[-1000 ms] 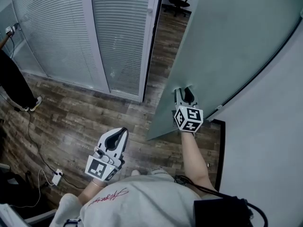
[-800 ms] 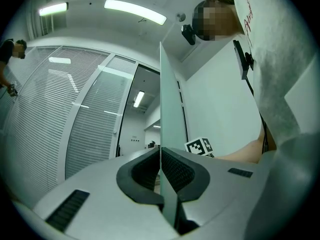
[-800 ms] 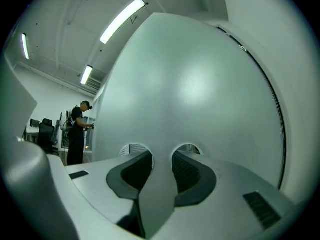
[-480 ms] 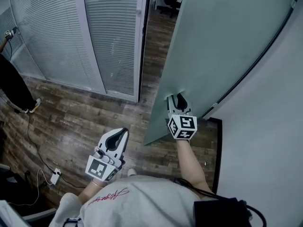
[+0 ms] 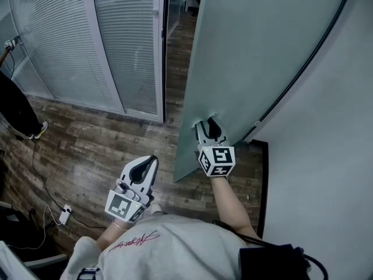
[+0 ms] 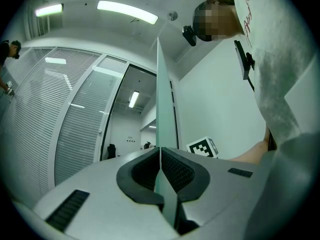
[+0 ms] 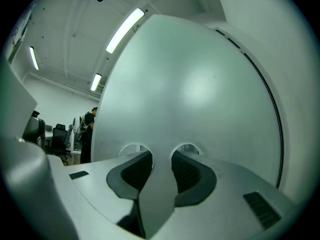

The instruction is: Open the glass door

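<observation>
The frosted glass door (image 5: 256, 45) stands ajar, its free edge toward me. My right gripper (image 5: 208, 128) is shut on the door handle (image 7: 159, 194), a flat grey bar that runs between its pads just in front of the door panel (image 7: 200, 84). My left gripper (image 5: 145, 167) hangs lower, to the left over the wood floor, apart from the door. In the left gripper view the left gripper (image 6: 160, 156) has its jaws shut together with nothing between them, and the door's thin edge (image 6: 162, 109) rises straight ahead of it.
A glass partition with white blinds (image 5: 76, 45) fills the left side. A person in dark clothes (image 5: 14, 107) stands at the far left. A cable and a power strip (image 5: 63, 213) lie on the floor. A white wall (image 5: 326, 156) closes off the right.
The door has swung further open, its free edge moving left in the head view. My right gripper has come left and nearer with the handle. The left gripper keeps its place in the view.
</observation>
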{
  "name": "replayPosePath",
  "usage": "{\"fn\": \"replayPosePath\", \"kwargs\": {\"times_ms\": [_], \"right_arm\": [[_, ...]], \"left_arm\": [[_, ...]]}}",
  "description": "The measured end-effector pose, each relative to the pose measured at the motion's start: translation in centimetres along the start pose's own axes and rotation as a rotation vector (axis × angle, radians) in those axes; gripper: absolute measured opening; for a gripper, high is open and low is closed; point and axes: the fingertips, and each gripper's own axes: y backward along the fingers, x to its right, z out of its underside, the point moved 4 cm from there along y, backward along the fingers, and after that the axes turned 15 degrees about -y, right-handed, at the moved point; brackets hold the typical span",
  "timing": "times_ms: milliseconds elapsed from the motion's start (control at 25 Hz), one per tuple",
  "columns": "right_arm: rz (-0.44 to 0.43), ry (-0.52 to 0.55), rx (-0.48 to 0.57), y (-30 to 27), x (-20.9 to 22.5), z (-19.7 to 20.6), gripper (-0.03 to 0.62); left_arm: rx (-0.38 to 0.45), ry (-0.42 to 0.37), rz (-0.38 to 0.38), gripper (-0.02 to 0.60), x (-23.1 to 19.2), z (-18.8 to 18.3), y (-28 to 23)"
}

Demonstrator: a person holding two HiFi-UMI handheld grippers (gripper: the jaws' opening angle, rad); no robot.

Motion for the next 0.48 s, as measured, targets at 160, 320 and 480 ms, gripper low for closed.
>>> {"fn": "replayPosePath", "kwargs": {"times_ms": [160, 320, 480], "right_arm": [[-0.023, -0.002, -0.010, 2.5, 0.2, -0.1, 0.130], [-0.044, 0.001, -0.014, 4.8, 0.5, -0.3, 0.130], [-0.061, 0.000, -0.028, 6.7, 0.9, -0.5, 0.130]], "left_arm": [[0.006, 0.003, 0.005, 0.025, 2.6, -0.5, -0.2], [0.011, 0.002, 0.012, 0.023, 5.1, -1.0, -0.1], [0.012, 0.001, 0.020, 0.025, 7.1, -1.6, -0.3]]}}
